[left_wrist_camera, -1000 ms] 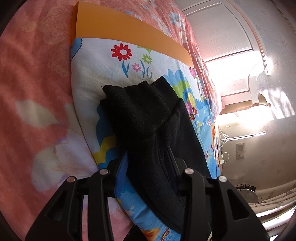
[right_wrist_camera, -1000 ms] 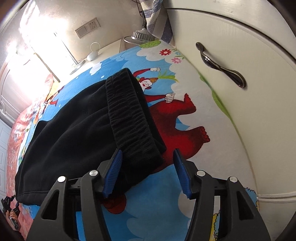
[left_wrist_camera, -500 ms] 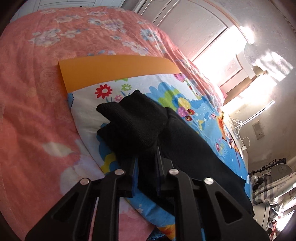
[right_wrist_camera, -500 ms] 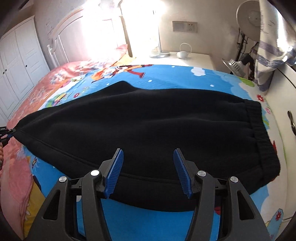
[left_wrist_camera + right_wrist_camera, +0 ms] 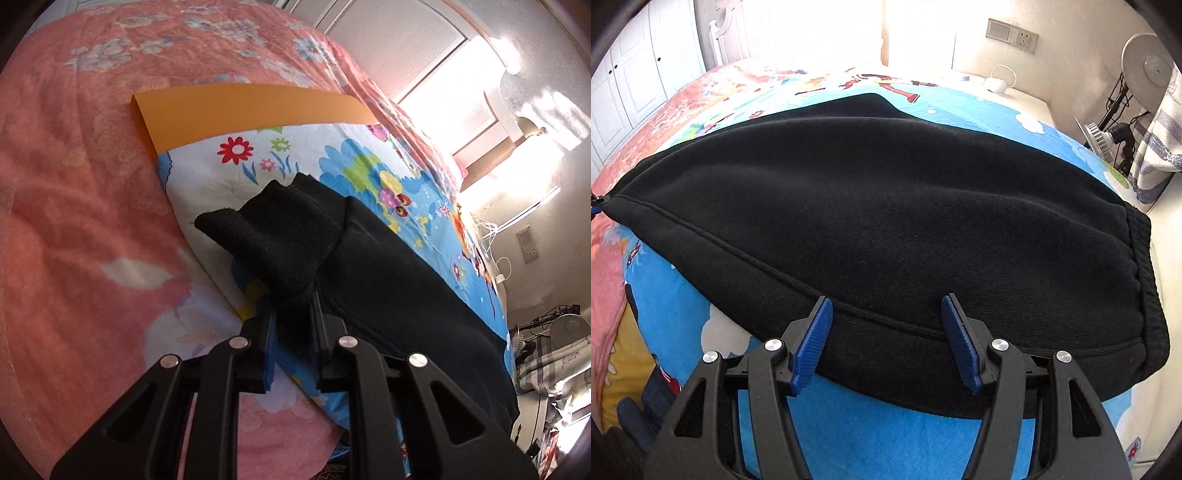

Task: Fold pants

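Bedding first: black pants (image 5: 879, 206) lay flat on a cartoon-print sheet (image 5: 849, 424) w/ an orange border strip (image 5: 240, 107), spread over a pink floral blanket (image 5: 74, 221) on the bed. Wall socket (image 5: 1012, 36), fan (image 5: 1148, 62) & a striped cloth (image 5: 1156, 147) sat past the far side, clear of the work; white wardrobe doors (image 5: 624, 92) at left.

Left hand-held gripper (image 5: 291, 314) was clamped on the bunched cuff end of the pants, fabric pinched btwn its nearly closed jaws. Right hand-held gripper (image 5: 886, 332) hung over the near side seam, jaws apart & opening, blue pads (image 5: 812, 343) not pressing the cloth.

Waistband's lower corner ran out of right-wrist view; whether the pads grazed the fabric was hard to tell. Window glare washed out the headboard area.
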The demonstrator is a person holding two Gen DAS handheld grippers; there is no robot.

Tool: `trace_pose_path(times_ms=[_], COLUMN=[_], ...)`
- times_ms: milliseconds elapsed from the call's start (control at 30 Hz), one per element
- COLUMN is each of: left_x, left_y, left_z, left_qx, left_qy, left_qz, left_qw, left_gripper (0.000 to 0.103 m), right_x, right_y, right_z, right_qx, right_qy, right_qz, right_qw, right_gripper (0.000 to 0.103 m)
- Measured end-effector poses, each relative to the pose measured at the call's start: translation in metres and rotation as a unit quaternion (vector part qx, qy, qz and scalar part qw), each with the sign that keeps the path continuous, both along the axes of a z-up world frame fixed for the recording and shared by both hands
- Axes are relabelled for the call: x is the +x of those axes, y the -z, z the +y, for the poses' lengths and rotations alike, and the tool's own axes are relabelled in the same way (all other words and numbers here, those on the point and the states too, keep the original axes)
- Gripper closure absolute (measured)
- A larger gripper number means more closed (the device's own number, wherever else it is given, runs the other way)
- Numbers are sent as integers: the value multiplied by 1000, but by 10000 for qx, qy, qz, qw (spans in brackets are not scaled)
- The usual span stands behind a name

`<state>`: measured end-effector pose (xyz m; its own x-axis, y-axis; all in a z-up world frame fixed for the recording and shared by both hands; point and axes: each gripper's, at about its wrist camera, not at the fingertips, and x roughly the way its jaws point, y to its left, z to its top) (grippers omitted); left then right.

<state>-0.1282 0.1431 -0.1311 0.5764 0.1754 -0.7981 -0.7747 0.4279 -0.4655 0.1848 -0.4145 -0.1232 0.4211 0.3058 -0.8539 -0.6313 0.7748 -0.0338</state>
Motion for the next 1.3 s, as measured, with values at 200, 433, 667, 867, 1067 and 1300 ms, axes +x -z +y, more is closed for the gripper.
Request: trace_pose_path(times_ms=[200,433,667,867,1067,1300], left_x=[8,30,7,55,154,198], left_y=[11,-47,6,-28,-9,-1], left_z=[10,12,49,63,74,66], left_qx=[-240,826,711,1353,1734,2286], left_qy=[24,376,-572,484,1859,3007], left_qz=[-45,-182,606,250,1393,2240], left_qw=[9997,9957,9940,9893,9571,8984], left_gripper=[69,87,42,42,41,103], right_x=[-15,-28,-33,-19,20,34], right_y=[-49,-5,7,-45,-24,23], right_z=[40,150,150,180,250,251], right_qx=[506,-133,-377,347,-110,-477], right_qy=[-678,-1655,-1713,-1930,-1758,-1205], right_qz=[-478,19,171,48,-266,-91], right_qw=[9953,9861,9843,9806,9840,9915], right_gripper=[34,38,34,28,27,15])
